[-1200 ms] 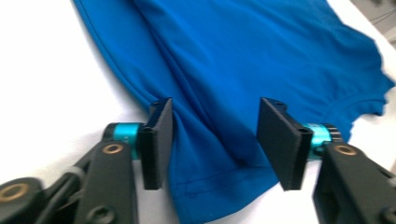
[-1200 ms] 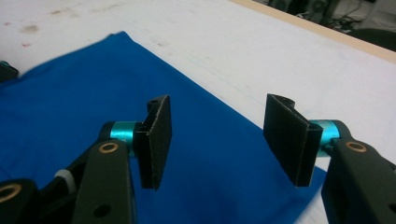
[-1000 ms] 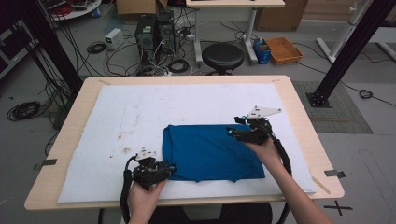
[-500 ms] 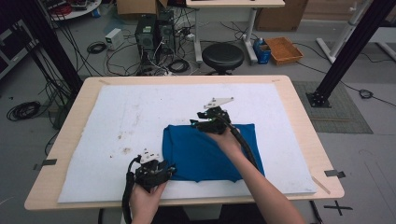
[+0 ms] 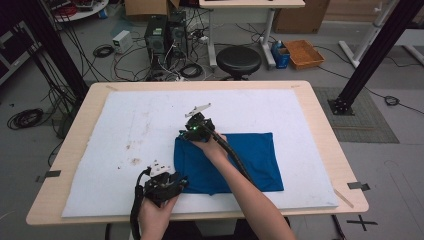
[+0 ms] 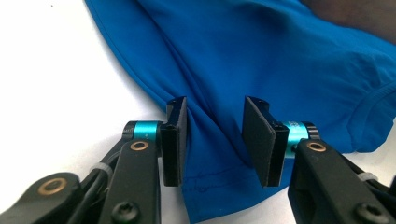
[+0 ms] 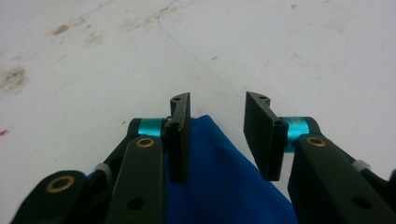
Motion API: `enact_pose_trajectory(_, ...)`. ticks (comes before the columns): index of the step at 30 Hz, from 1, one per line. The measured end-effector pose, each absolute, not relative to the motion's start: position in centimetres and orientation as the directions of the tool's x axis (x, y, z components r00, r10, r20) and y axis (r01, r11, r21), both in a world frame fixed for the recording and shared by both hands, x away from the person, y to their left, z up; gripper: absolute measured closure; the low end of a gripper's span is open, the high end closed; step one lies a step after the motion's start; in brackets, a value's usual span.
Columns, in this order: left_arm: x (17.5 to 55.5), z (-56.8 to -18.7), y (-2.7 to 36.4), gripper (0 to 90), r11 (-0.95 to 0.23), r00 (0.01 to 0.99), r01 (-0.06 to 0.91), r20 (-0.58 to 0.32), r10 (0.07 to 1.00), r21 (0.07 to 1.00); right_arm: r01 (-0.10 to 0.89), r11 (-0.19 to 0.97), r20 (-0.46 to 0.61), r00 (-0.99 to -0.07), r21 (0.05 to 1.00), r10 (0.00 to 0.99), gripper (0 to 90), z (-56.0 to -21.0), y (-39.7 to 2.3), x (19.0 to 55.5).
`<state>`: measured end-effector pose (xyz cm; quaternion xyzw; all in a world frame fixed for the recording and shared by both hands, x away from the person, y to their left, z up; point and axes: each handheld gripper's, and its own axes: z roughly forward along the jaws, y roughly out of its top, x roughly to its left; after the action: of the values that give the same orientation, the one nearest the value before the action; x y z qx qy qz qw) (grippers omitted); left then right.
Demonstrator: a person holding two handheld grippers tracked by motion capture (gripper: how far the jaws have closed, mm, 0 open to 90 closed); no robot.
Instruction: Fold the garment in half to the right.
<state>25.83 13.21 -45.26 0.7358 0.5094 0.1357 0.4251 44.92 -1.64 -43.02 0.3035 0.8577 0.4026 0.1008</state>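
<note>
Right gripper (image 5: 187, 134) shifted to blue cloth's (image 5: 250, 160) far-left corner, fingers narrowing unpinched, left gripper (image 5: 183, 183) spread over near hem.

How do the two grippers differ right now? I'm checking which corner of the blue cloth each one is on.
The left gripper sits at the blue cloth's near left corner, the right gripper at its far left corner. The left's jaws straddle a fold; the right's frame the corner tip. Both have been closing and stand apart.

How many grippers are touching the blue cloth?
2. The left gripper is at the blue cloth's near left corner, jaws open around a fold. The right gripper is at its far left corner, jaws open over the tip.
</note>
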Motion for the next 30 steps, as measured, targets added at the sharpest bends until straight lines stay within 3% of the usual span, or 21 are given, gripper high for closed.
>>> enact_pose_trajectory(9,25.8,-45.2,13.2,62.4,-0.125,0.445,0.632,-0.226,0.867,0.765,0.409,0.593,0.001,-0.824,0.693,0.567,70.5,-44.4,0.8,45.2)
enact_pose_trajectory(12,25.8,-45.2,13.2,64.4,-0.126,0.444,0.632,-0.223,0.868,0.765,0.401,0.601,-0.005,-0.829,0.692,0.559,82.3,-44.3,0.8,45.1)
enact_pose_trajectory(14,25.8,-45.2,13.2,67.6,-0.125,0.447,0.633,-0.229,0.865,0.764,0.391,0.608,-0.019,-0.831,0.691,0.556,85.6,-44.2,0.8,45.1)
enact_pose_trajectory(30,25.5,-44.3,13.0,86.5,-0.131,0.468,0.601,-0.215,0.857,0.788,0.391,0.496,0.079,-0.839,0.775,0.539,86.4,-40.5,-1.8,44.7)
